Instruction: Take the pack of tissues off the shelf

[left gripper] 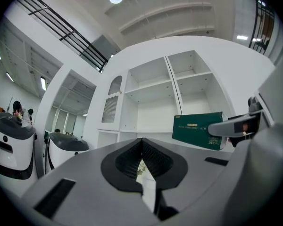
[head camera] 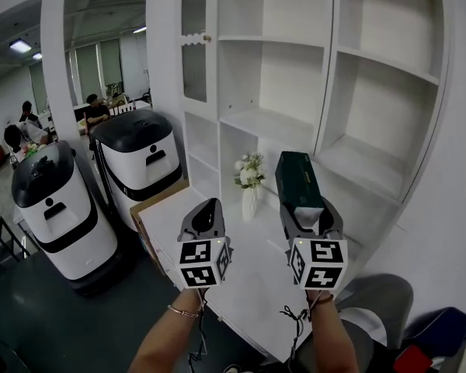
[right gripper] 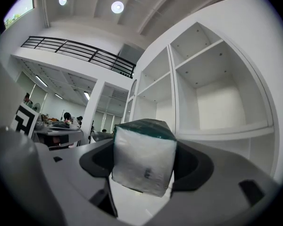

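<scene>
White shelf unit (head camera: 326, 61) fills the background. Two service robots stand left of it: nearer robot (head camera: 58, 208), farther robot (head camera: 140, 158). One green pack of tissues (head camera: 297, 179) is off the shelf, just before it, long axis pointing shelfward, its near end clamped in the right gripper (head camera: 309, 212). Left gripper (head camera: 204, 212) is clenched, empty. One flower vase (head camera: 249, 200) stands on its low ledge.

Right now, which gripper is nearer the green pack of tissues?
Right. The right gripper is clamped on the pack of tissues; the left gripper hangs empty to its left, not touching.
</scene>
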The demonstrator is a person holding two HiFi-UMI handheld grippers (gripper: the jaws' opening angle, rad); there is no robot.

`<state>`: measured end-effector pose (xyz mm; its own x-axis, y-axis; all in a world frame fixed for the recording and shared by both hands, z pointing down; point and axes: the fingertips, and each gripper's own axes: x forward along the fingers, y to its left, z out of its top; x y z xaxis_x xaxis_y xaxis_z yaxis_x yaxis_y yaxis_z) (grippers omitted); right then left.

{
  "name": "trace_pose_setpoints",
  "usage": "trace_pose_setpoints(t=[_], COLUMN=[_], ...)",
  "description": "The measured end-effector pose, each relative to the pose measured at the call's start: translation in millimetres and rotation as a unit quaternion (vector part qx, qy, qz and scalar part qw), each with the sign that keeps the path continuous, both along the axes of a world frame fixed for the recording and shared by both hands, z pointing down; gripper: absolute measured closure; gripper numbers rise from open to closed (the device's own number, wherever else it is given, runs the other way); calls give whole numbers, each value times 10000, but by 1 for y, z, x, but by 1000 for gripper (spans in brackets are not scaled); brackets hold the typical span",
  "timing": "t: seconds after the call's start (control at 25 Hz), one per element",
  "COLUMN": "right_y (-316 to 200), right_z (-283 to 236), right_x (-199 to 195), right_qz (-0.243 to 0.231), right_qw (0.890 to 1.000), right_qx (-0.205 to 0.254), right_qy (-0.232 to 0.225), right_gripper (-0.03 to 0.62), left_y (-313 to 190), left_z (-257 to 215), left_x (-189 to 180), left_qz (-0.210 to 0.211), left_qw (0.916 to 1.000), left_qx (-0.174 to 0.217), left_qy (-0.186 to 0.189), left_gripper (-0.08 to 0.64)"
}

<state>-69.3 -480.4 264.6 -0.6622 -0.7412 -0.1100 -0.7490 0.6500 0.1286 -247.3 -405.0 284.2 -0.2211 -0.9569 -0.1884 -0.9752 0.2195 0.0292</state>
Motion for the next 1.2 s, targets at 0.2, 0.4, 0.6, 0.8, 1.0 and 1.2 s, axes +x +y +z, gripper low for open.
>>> trace_pose_setpoints(t=[0.2,0.4,0.6,0.8,1.0,1.2], right_y=[-19,-35,-43,-54,-61,-65], right_z=[60,112,152,169,175,175], right_x=[11,31,55,77,93,107], right_qz=[56,299,510,704,833,1000], right_qw=[9989,9960,9921,9893,9875,9864], right_qx=[-457,-844,-1124,-1263,-1328,-1293], right_qy=[28,65,223,193,188,195], right_gripper=[245,245,245,245,245,245], left_y=[-8,-25,-40,-56,-70,-77], left_z=[41,80,117,139,146,146], left_x=[-5,1,20,43,61,70], left_qz=[-92,-37,113,343,534,578], left_qw=[9994,9980,9959,9943,9925,9922], left_qx=[-249,-520,-797,-919,-982,-979], left_qy=[220,349,417,425,488,512], left_gripper=[545,545,545,545,545,545])
